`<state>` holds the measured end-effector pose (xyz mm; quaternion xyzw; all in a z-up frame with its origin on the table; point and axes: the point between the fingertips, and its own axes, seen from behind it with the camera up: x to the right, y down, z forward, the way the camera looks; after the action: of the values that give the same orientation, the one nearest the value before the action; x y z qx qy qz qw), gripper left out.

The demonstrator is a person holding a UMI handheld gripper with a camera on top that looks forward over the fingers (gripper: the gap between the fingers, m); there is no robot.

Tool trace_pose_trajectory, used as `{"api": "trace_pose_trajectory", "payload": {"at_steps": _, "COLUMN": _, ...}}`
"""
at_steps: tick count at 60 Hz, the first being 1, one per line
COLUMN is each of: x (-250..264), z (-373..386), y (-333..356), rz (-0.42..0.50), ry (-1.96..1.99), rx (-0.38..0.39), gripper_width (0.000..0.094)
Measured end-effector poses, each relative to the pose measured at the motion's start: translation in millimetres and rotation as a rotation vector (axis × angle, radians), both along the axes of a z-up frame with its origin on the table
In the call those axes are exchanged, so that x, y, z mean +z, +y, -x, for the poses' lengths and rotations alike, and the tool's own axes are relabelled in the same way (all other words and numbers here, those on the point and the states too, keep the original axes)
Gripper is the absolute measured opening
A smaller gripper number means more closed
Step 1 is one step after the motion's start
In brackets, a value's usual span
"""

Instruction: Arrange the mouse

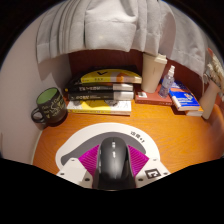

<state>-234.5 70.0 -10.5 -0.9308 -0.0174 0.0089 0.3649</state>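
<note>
The claw [113,168] sits clamped on the black mouse [114,160] above the counter [170,135]; swinging toward ten o'clock risks knocking the green mug [48,104].

One gripper-mounted view — looking forward and down, close over desk [170,140], curtain [110,25] beyond
</note>
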Motion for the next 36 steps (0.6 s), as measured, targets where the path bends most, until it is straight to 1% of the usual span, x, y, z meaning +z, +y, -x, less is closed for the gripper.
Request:
{"api": "trace_pose_trajectory", "payload": {"at_steps": 5, "x": -1.6, "z": 1.8, "y": -3.1, "rz": 0.03, "ry": 0.016, "rx": 0.009, "gripper_width": 0.0481}}
{"api": "trace_pose_trajectory", "payload": {"at_steps": 6, "x": -0.1, "z": 1.4, "y": -5.4, "rz": 0.034, "ry": 0.021, "rx": 0.013, "gripper_width": 0.0552}}
{"api": "trace_pose_trajectory", "payload": {"at_steps": 9, "x": 9.7, "z": -0.5, "y": -9.2, "rz": 0.034, "ry": 0.035, "rx": 0.006, "gripper_width": 0.07}}
{"api": "trace_pose_trajectory", "payload": {"at_steps": 10, "x": 14.4, "z": -1.5, "y": -10.4, "rz": 0.029, "ry": 0.037, "rx": 0.004, "gripper_width": 0.0742}}
{"api": "trace_pose_trajectory", "payload": {"at_steps": 12, "x": 25.3, "z": -2.4, "y": -13.9, "rz": 0.014, "ry": 0.045, "rx": 0.004, "gripper_width": 0.0789}}
{"api": "trace_pose_trajectory", "payload": {"at_steps": 21, "x": 90.0, "z": -11.9, "y": -48.1, "rz": -0.053, "ry": 0.08, "rx": 0.018, "gripper_width": 0.0783}}
{"api": "trace_pose_trajectory", "payload": {"at_steps": 32, "x": 163.4, "z": -31.4, "y": -120.2, "rz": -0.123, "ry": 0.128, "rx": 0.049, "gripper_width": 0.078}}
{"api": "trace_pose_trajectory", "payload": {"at_steps": 36, "x": 184.1, "z": -45.6, "y": -145.2, "rz": -0.152, "ry": 0.133, "rx": 0.041, "gripper_width": 0.0777}}
